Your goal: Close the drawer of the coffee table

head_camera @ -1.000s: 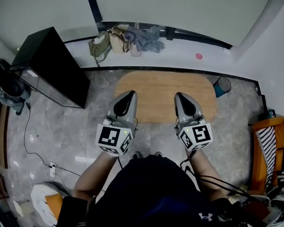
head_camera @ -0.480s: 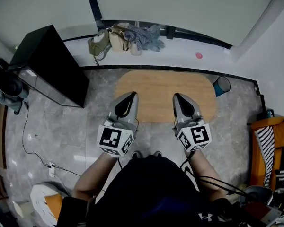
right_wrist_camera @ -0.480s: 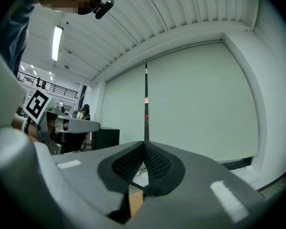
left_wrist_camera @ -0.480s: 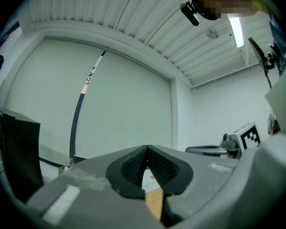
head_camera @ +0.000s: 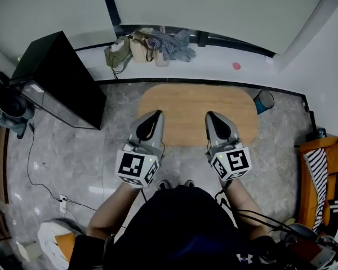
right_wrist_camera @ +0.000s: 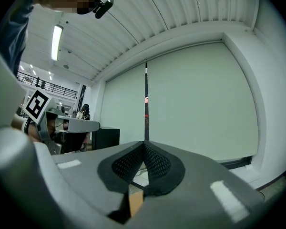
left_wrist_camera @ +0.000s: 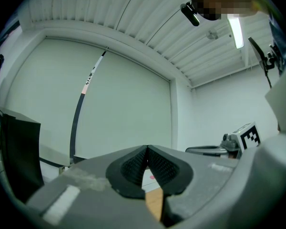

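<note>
Above the coffee table (head_camera: 197, 103), the left tool (head_camera: 157, 112) and right tool (head_camera: 209, 115) stay closed, empty and unmoved.

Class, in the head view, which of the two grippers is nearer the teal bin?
The right gripper, at the picture's right: the teal bin stands beside that end of the coffee table, while the left gripper is farther off.

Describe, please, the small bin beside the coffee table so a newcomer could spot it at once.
Find the rounded wooden coffee table in the middle of the grey floor. Just off its right end stands a small round bin. It is the only teal thing there, open-topped with a dark inside.
</note>
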`<state>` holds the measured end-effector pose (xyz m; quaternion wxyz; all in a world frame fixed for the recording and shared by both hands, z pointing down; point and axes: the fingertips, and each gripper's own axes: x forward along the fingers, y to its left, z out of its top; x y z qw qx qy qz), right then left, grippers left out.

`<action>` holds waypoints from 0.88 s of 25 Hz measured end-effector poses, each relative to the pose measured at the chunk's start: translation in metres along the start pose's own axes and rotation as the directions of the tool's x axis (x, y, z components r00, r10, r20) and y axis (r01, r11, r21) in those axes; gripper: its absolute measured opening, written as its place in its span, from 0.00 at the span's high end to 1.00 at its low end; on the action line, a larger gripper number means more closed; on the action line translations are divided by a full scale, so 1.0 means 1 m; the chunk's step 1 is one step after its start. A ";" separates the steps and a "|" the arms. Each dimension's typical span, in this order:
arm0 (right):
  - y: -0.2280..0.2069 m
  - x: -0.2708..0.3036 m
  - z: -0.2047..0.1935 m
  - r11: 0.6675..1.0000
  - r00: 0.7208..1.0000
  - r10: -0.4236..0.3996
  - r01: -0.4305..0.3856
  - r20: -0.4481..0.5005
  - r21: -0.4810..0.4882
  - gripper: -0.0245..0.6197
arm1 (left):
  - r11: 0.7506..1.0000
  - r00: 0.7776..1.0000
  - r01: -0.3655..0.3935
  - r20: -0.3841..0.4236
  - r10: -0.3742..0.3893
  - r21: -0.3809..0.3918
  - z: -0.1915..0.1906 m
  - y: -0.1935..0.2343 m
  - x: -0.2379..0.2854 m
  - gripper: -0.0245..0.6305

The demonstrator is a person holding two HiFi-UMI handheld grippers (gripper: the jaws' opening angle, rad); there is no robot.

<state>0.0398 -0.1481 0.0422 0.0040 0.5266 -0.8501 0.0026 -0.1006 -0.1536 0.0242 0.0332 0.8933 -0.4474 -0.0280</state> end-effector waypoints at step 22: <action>0.017 0.000 -0.004 1.000 1.000 -0.015 0.014 -0.027 -0.015 0.96 | 1.000 1.000 0.022 -0.005 -0.022 -0.012 -0.004 0.013 -0.010 0.96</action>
